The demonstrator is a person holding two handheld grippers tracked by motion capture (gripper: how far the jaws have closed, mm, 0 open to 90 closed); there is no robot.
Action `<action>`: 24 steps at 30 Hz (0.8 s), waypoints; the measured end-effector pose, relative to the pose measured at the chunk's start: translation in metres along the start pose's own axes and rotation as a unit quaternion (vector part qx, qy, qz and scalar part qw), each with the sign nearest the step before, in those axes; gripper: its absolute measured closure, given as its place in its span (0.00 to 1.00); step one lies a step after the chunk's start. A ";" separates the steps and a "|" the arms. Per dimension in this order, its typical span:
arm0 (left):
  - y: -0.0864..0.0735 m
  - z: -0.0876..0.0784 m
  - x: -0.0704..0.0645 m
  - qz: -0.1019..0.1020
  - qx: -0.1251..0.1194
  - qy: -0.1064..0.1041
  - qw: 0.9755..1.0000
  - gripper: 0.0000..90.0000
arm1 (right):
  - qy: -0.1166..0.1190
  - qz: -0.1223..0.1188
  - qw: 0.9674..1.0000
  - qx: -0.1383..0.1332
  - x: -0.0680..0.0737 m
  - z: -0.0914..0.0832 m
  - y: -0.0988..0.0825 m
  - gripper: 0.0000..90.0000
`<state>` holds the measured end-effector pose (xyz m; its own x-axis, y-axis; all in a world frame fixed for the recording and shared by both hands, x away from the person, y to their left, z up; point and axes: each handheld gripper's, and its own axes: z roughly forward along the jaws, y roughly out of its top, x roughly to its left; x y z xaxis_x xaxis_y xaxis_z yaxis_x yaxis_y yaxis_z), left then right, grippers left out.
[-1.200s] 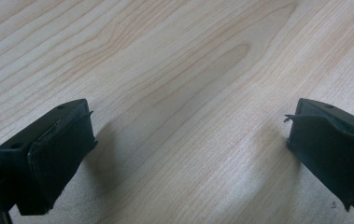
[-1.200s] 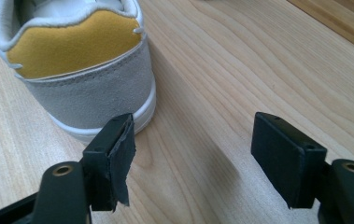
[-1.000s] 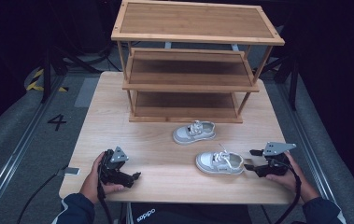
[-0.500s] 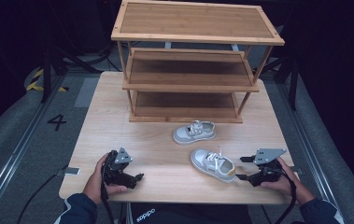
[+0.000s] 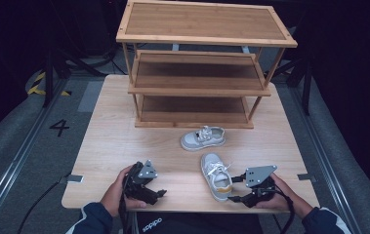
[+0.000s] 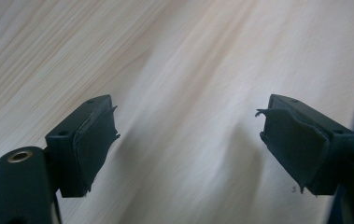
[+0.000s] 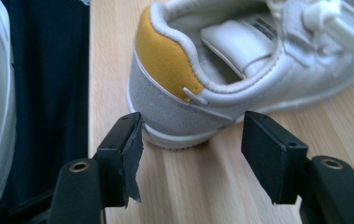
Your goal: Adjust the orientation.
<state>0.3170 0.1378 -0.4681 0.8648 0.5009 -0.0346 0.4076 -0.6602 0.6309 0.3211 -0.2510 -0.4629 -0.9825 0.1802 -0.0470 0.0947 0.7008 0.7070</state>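
while jaws gape, shoe heel (image 7: 174, 112) sits just ahead.

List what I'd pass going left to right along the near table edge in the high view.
Left gripper → nearer shoe, heel toward the person → right gripper, jaws just behind that heel.
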 end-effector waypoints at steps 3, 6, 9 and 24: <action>0.019 0.002 -0.016 0.027 -0.012 -0.022 0.999 0.22 | 0.000 -0.010 1.000 -0.012 0.003 0.001 0.005 0.54; 0.029 0.003 -0.024 0.040 -0.019 -0.033 0.998 0.23 | 0.001 -0.015 1.000 -0.015 0.005 0.003 0.007 0.59; 0.051 0.004 -0.043 0.082 -0.026 -0.054 0.995 0.26 | 0.002 -0.004 1.000 -0.017 0.004 0.006 0.010 0.55; 0.124 0.025 -0.095 0.198 0.003 -0.102 0.975 0.42 | -0.022 0.021 1.000 -0.007 -0.004 0.006 0.004 0.48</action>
<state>0.2927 -0.0056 -0.4065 0.9947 0.0857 0.0568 0.0321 -0.7832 0.6209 0.3264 -0.2449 -0.4640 -0.9696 0.2400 -0.0486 0.1330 0.6827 0.7185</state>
